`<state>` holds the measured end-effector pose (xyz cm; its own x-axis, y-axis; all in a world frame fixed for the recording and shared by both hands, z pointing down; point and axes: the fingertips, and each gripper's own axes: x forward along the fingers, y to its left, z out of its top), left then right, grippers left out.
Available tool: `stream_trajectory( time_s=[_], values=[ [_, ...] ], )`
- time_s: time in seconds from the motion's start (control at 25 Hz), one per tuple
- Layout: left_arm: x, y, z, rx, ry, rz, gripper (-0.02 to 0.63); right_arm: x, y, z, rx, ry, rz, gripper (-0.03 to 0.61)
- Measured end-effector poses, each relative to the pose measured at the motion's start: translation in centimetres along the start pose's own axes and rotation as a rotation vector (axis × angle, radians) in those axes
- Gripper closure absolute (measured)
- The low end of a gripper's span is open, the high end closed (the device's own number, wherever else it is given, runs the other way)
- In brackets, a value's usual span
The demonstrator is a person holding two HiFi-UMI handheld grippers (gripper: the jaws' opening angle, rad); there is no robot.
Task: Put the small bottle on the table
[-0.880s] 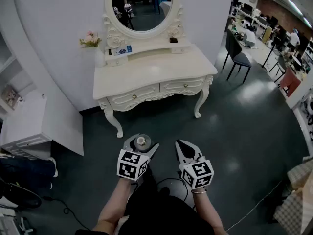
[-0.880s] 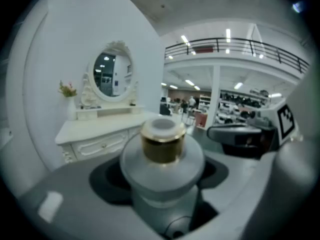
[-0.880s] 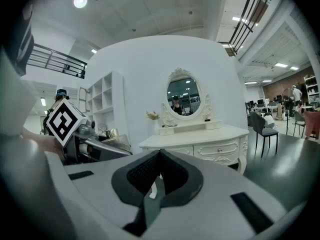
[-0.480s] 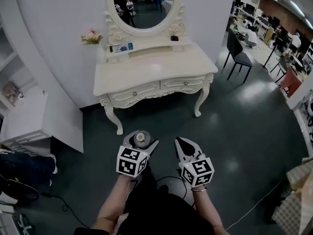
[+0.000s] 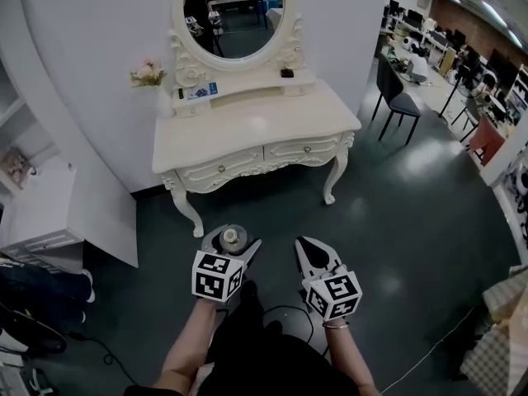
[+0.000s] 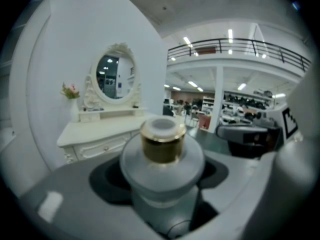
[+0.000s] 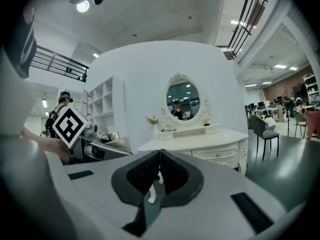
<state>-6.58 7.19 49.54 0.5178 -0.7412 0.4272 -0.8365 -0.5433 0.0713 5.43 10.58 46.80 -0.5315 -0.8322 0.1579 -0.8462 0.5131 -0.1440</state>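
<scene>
Table (image 5: 247, 130): stands against the wall, ahead of both grippers and well apart from them. Left gripper (image 5: 232, 242): jaws set wide, clamped on the bottle (image 6: 162, 159), which is upright, gold cap up, above the floor (image 5: 396, 221). Right gripper (image 5: 304, 244): jaws closed together, nothing between them.

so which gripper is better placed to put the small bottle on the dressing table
Left. The left gripper holds the small bottle between its jaws, with the dressing table ahead of it. The right gripper is shut and empty, so it would need a handover.
</scene>
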Motion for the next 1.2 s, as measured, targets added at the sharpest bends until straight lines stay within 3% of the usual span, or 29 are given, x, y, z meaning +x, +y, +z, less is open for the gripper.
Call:
stream_trajectory(
  time_s=[0.52, 1.2],
  values=[
    [4.9, 4.5, 2.2, 0.003, 0.006, -0.016, 0.275, 6.7, -2.4, 0.3, 0.027, 0.011, -0.004, 0.574],
    [15.6, 19.6, 8.1, -0.021, 0.001, 0.014, 0.275, 25.6, -6.8, 4.0, 0.022, 0.047, 0.023, 0.574]
  ],
)
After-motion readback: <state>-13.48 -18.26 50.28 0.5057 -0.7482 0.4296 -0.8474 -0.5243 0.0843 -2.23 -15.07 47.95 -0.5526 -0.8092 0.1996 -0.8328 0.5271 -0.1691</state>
